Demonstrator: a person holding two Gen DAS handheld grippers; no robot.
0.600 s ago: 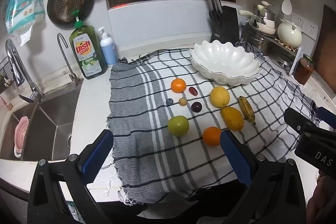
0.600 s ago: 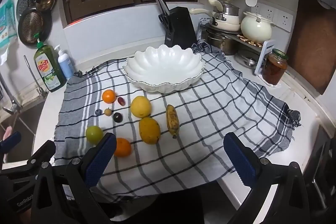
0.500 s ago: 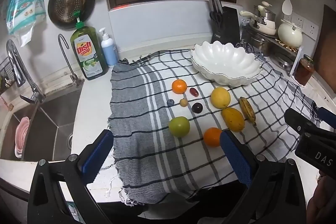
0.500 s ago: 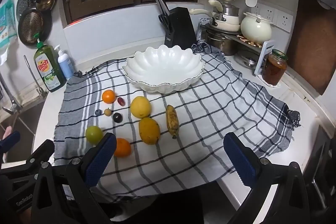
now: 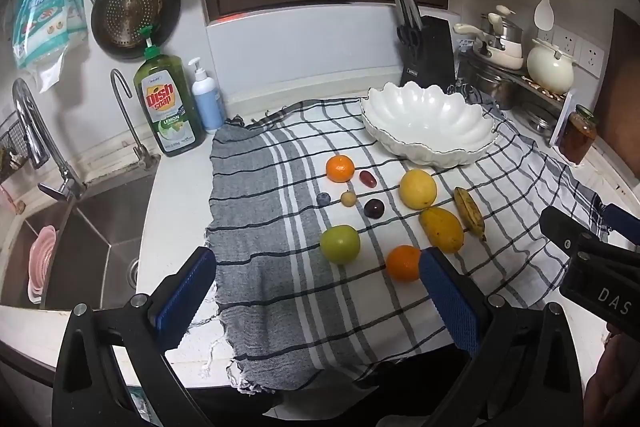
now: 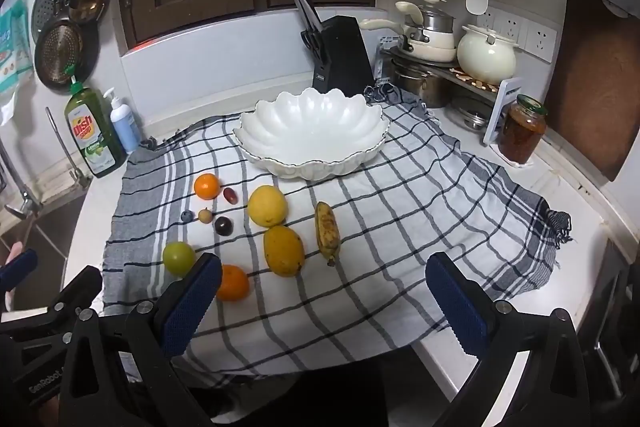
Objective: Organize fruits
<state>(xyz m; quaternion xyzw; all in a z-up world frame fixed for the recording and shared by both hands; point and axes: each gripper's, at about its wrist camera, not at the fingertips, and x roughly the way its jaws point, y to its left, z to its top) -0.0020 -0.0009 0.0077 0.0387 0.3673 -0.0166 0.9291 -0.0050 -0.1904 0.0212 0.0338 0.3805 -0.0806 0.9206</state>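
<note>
1. Presently, the white scalloped bowl (image 6: 312, 135) is standing empty at the far side of the checked cloth (image 6: 420, 195); no fruit is lying in it yet.
2. Nine fruits are lying on the cloth in front of the bowl: a mandarin (image 6: 207, 185), a red grape (image 6: 230, 195), a blueberry (image 6: 186, 215), a small tan fruit (image 6: 205, 215), a dark plum (image 6: 223, 225), a lemon (image 6: 267, 205), a mango (image 6: 283, 250), a spotted banana (image 6: 327, 230), a green apple (image 6: 178, 257) and an orange (image 6: 233, 282).
3. The left gripper (image 5: 316, 291) is hovering with jaws spread wide, gripping nothing, near the apple and orange.
4. The right gripper (image 6: 324, 301) is likewise gaping fully and carrying nothing.
5. Judging by this layout, the sorting is only beginning; every fruit is awaiting transfer.
</note>
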